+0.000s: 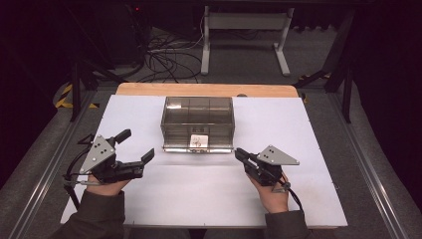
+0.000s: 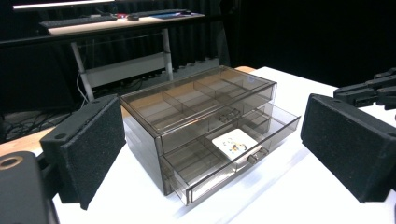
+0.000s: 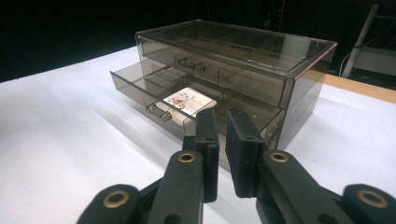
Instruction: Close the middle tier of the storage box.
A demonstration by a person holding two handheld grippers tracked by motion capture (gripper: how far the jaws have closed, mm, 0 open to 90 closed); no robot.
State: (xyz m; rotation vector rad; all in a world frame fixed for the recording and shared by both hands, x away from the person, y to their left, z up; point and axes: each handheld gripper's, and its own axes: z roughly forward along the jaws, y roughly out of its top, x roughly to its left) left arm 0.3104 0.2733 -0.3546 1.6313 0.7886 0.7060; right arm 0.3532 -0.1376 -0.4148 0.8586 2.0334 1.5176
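The right gripper (image 1: 238,152), jaws nearly together and empty, sits by the open lower drawer (image 1: 198,148), likely to push it. The left gripper (image 1: 135,145) gapes wide, empty, near the table's (image 1: 298,199) left edge.

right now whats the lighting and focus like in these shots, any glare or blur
High view: white table brightly lit, surroundings nearly black, image soft. Left gripper view: drawer box fairly sharp, left gripper pads blurred up close. Right gripper view: pale glare on the card in the open drawer, right gripper out of focus.
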